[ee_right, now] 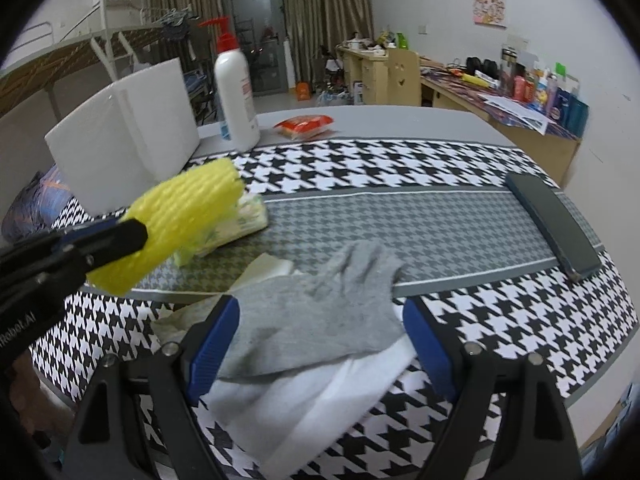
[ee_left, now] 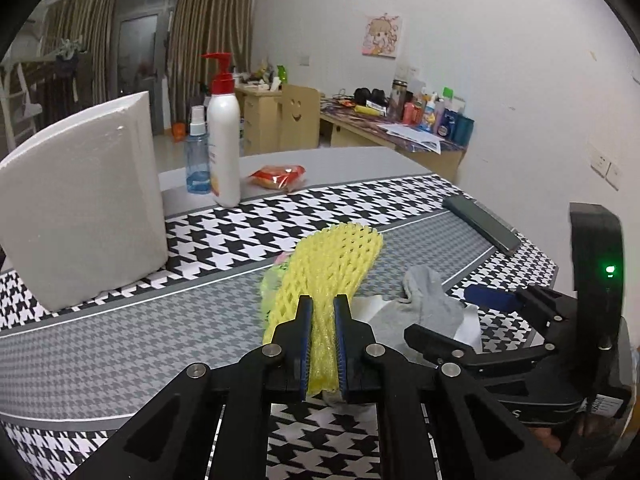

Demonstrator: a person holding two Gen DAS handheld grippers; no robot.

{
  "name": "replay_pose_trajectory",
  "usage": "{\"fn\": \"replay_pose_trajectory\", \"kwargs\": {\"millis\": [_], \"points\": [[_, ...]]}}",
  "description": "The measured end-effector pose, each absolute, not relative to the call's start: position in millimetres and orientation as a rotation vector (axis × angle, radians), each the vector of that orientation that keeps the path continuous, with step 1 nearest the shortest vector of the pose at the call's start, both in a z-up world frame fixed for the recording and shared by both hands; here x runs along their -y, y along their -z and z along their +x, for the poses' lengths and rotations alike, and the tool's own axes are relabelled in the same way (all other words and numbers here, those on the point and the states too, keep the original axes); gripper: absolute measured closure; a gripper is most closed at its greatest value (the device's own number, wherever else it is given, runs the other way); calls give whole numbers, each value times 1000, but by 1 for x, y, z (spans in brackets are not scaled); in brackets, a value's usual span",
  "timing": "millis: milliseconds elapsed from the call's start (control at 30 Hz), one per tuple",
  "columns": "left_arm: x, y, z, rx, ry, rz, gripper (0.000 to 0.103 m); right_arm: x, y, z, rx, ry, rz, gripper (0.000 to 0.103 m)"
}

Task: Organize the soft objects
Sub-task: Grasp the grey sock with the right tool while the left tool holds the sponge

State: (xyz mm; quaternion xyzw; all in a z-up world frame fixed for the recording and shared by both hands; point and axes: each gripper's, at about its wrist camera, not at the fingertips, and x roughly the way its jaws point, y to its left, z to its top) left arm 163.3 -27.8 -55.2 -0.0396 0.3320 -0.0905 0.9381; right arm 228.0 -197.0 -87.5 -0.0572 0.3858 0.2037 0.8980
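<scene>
Left wrist view: the left tongs (ee_left: pixel 323 304) are clamped on the lower end of a yellow foam net sleeve (ee_left: pixel 332 264), lifted clear of the tabletop (ee_left: pixel 120 340). Judged light, springy and easily crushed; the bunched end is the sound hold.

Right wrist view: the right tongs (ee_right: pixel 320 316) stand wide apart, empty, either side of a grey sock (ee_right: pixel 316 308) lying on white tissue (ee_right: pixel 288 404). The sock looks limp and light; pinch a fold at mid-body.
</scene>
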Motion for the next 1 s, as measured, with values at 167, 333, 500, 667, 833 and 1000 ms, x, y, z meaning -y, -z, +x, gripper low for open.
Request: {"fn": "replay_pose_trajectory", "kwargs": {"millis": [167, 333, 500, 667, 833, 1000], "points": [[22, 57, 163, -685, 177, -92, 92, 193, 97, 234, -844, -401, -139, 26], [22, 58, 162, -687, 179, -91, 92, 194, 100, 235, -871, -380, -142, 39], [20, 58, 162, -688, 179, -92, 92, 197, 101, 239, -879, -344, -154, 48], [20, 58, 161, -689, 182, -88, 92, 196, 100, 240, -874, -310, -177, 69], [19, 58, 159, -686, 181, -90, 92, 194, 102, 244, -884, -300, -198, 90], [14, 55, 154, -673, 167, -93, 92, 197, 85, 240, -845, -318, -169, 94]]}}
